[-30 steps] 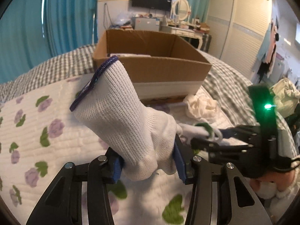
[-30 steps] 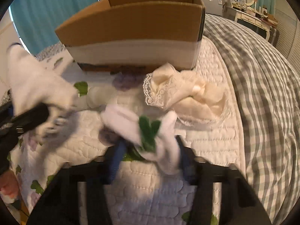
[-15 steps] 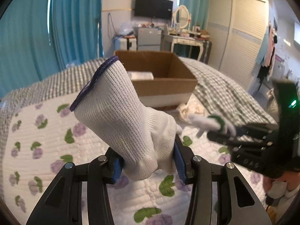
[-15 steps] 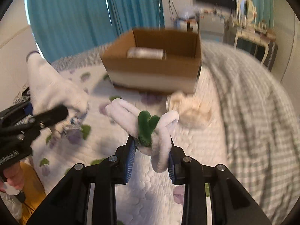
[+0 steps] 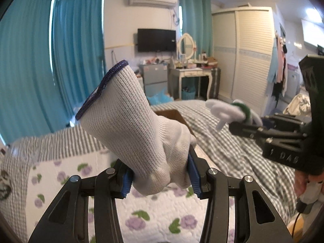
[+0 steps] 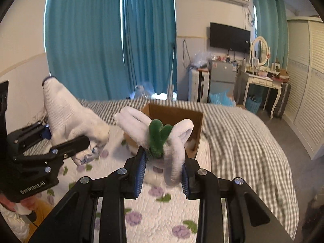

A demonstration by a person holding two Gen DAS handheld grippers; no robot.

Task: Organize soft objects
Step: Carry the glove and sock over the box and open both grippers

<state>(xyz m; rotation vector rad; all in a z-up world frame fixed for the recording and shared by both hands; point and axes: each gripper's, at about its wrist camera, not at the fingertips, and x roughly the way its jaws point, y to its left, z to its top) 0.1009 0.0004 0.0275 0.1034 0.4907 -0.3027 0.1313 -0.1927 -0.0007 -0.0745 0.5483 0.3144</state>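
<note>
Glove [image 5: 131, 133], white knit with a dark blue cuff edge: clamped between the blue pads of the left gripper [image 5: 160, 179], cuff pointing up and to the left, held in the air above the quilt [image 5: 154, 218]. Seen from the right wrist camera, the same glove [image 6: 66, 111] stands up out of the left gripper [image 6: 66, 141], its printed fingertips hanging below the near finger.

Plush toy [image 6: 160, 135], white looped limbs around a green centre: pinched between the pads of the right gripper [image 6: 162, 172], raised clear of the bed. From the left wrist camera it shows as a white and green bundle [image 5: 230, 110] at the tip of the right gripper [image 5: 245, 123], to the right of the glove and apart from it.

Cardboard box [image 6: 178, 117], open-topped: on the bed beyond both grippers, toward its far end, where the quilt meets the checked blanket [image 6: 243, 137]; something pale lies inside at its near right corner. In the left view only one brown corner [image 5: 172, 115] shows behind the glove.

Quilt, white with purple flowers and green leaves: covers the near part of the bed. Checked blanket, grey and white: covers the right side and far end.

Background: teal curtains [image 6: 97, 40], wall television [image 6: 229, 37], dressing table with oval mirror [image 6: 260, 50], wardrobe [image 5: 251, 52].
</note>
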